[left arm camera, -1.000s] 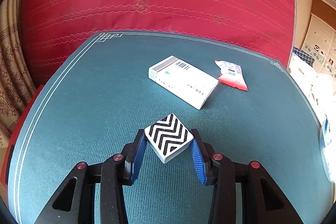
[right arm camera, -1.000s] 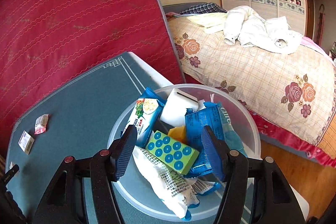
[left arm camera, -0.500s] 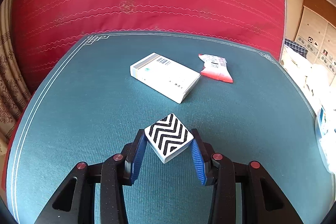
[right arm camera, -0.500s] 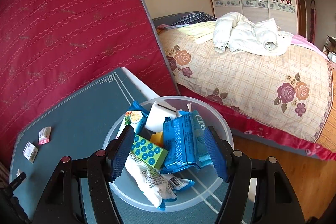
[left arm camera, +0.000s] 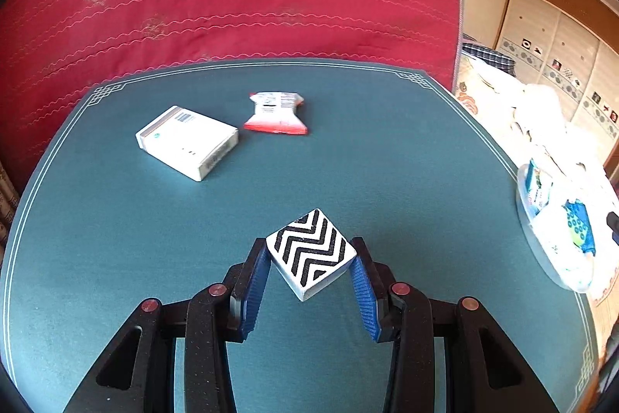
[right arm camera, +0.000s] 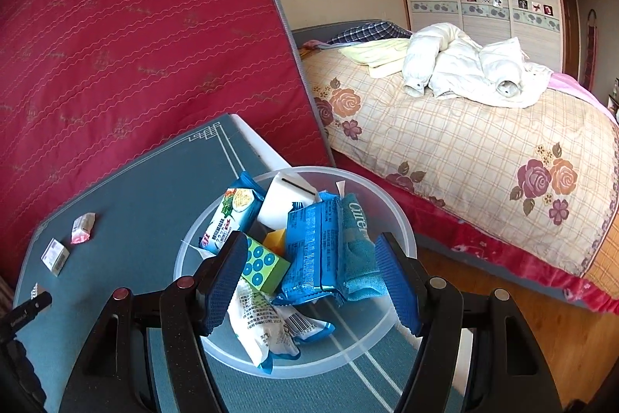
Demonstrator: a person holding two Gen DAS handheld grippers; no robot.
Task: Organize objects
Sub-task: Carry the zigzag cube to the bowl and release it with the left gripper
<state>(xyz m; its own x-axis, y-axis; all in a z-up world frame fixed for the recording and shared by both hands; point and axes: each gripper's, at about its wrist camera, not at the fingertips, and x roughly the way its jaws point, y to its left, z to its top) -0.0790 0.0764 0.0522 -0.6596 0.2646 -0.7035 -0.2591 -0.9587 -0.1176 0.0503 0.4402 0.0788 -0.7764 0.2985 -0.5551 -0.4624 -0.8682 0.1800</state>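
Left gripper (left arm camera: 311, 279) clenched on zigzag box (left arm camera: 311, 252) (lower centre), right gripper (right arm camera: 311, 277) released over tub (right arm camera: 390, 331), white box (left arm camera: 187, 142) upper left.

Readable only in part: white letters "cure" on the teal folded cloth (right arm camera: 358, 242) in the clear plastic bowl (right arm camera: 402, 219). Barcode, digits illegible, on the white crinkled snack packet (right arm camera: 267, 320). Chinese print on the blue foil wrapper (right arm camera: 315, 250), too small to read.
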